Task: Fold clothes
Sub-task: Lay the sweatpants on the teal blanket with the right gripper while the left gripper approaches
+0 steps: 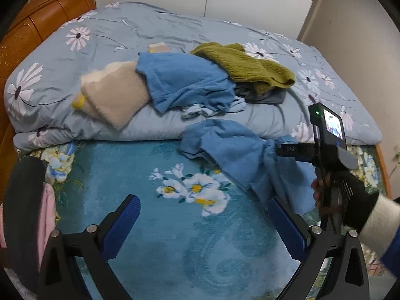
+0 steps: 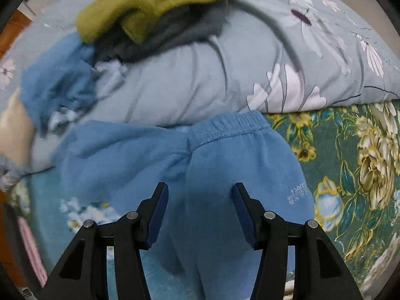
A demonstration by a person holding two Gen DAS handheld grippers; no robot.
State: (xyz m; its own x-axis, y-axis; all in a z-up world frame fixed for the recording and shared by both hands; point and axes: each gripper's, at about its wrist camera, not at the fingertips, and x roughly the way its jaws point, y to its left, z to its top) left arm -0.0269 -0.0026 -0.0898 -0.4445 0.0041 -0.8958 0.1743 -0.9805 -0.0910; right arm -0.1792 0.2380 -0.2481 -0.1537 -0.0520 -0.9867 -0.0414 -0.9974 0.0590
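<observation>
In the left wrist view, our left tool [image 1: 203, 221] stands wide apart over the teal floral blanket [image 1: 155, 225] and holds nothing. Only this view shows our right tool [image 1: 280, 147] from the side, with blue sweatpants [image 1: 235, 150] bunched at its tip. In the right wrist view the right tool [image 2: 198, 210] has its pads [image 2: 243, 215] apart, with the sweatpants [image 2: 225, 170] cloth filling the gap; we cannot tell if they press it. The elastic waistband [image 2: 232, 122] shows only here. Farther away, on the folded floral quilt [image 1: 175, 30], lie a beige fluffy garment [image 1: 115, 95], a blue top [image 1: 185, 82], and a green sweater [image 1: 247, 67] over a grey garment [image 1: 265, 96].
</observation>
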